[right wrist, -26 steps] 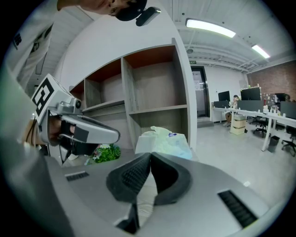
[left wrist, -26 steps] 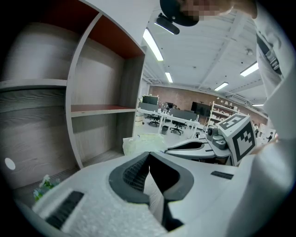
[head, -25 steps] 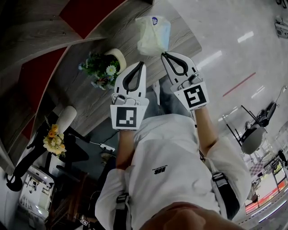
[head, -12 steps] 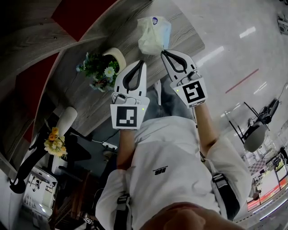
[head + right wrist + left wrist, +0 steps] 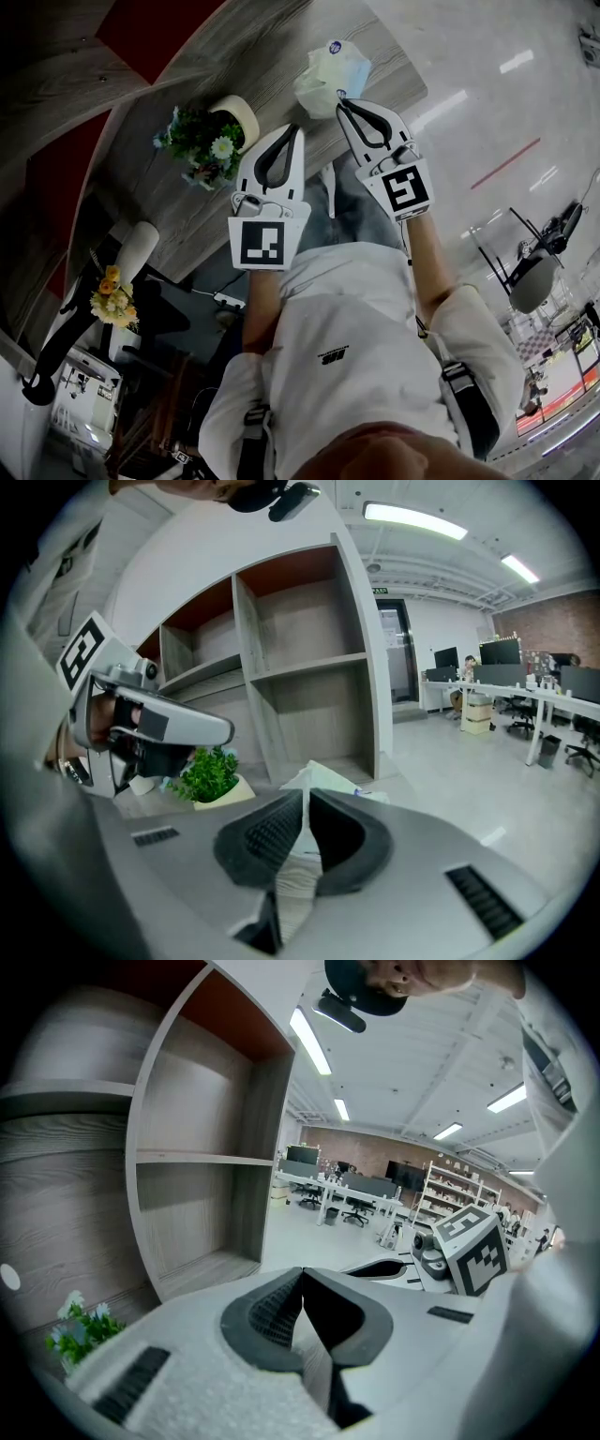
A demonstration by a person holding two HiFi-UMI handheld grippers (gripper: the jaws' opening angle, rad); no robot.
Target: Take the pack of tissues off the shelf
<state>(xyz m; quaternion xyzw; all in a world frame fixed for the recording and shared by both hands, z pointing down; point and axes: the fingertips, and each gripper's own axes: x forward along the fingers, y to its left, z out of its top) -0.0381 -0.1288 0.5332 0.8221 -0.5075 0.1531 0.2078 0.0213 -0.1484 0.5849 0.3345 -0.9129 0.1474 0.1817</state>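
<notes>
Pale plastic pack of tissues [image 5: 330, 75] is at the end of the wooden shelf [image 5: 272, 56], its corner pinched by the right gripper [image 5: 344, 100]. Beside it the left gripper [image 5: 292, 128] has its jaws together on nothing, near a potted plant [image 5: 202, 141].

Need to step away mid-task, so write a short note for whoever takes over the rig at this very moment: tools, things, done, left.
Left tool: shut, empty, beside the right one, near the potted plant.
Right tool: shut on the near edge of the pack of tissues.
Pack: over the top of the shelf, close to its front edge. I cannot tell whether it is lifted clear.
Done: grasp made.
To do: draw the pack off the shelf and away.
</notes>
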